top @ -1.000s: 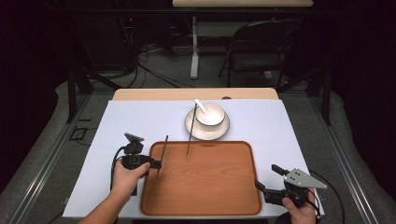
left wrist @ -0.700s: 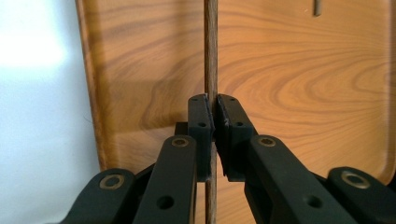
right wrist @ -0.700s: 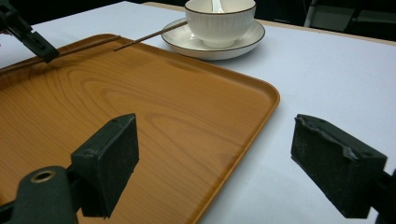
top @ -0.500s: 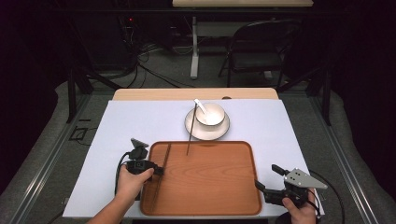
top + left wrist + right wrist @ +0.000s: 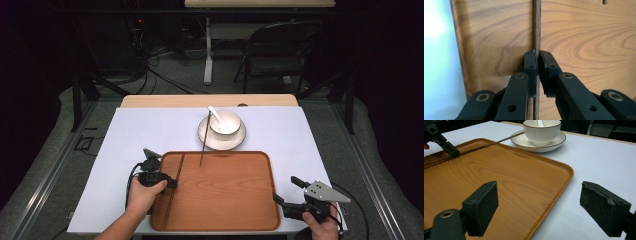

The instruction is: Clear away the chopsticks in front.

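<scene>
left tool (image 5: pixel 171 183): clenched on chopstick (image 5: pixel 175 185), over tray (image 5: pixel 260 165) at 9 o'clock | second chopstick (image 5: pixel 202 150): 12 o'clock, leaning on saucer (image 5: pixel 205 137) | right tool (image 5: pixel 289 192): released, 3 o'clock | risk: thin stick could have pivoted in pads, causing uneven landing.

A thin dark chopstick (image 5: pixel 175 187) lies lengthwise along the wooden tray's (image 5: pixel 235 200) left side.

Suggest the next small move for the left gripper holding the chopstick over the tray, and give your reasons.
Probably lower the chopstick the last bit and open the jaws. The left gripper is shut on it along the left part of the wooden tray, while the other chopstick leans from the saucer onto the tray and the right gripper waits open.
</scene>
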A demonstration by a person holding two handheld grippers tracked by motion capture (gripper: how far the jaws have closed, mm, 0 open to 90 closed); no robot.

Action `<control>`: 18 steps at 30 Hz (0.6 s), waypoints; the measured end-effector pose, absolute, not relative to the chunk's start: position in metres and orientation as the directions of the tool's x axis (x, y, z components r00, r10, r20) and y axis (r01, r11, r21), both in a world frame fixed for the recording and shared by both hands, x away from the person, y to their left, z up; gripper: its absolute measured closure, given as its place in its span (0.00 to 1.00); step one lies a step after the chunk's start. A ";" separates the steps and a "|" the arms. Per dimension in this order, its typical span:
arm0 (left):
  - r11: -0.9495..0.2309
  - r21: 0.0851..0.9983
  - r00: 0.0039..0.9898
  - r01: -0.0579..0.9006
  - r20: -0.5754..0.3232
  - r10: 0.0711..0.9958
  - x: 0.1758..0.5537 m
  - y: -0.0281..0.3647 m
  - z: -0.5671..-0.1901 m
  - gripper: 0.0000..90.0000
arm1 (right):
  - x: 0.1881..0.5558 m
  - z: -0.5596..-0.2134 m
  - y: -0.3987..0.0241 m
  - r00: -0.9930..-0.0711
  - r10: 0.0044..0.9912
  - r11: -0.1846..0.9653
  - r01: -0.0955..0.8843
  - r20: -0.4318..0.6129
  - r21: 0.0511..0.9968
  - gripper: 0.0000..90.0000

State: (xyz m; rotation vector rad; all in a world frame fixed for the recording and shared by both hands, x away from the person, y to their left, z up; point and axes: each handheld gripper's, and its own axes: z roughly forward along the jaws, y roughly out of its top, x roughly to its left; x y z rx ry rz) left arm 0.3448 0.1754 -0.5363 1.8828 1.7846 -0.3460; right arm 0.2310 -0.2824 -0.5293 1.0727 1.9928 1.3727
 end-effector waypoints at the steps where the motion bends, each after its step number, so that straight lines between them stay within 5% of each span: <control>1: -0.002 0.192 0.103 0.981 -0.519 0.849 0.345 0.176 -0.536 0.93 | 0.231 -0.529 -0.282 -0.571 0.820 0.186 0.329 0.038 0.926 0.16; 18: 0.002 0.215 0.120 0.977 -0.553 0.824 0.346 0.180 -0.528 0.86 | 0.231 -0.529 -0.282 -0.571 0.820 0.187 0.327 0.037 0.926 0.16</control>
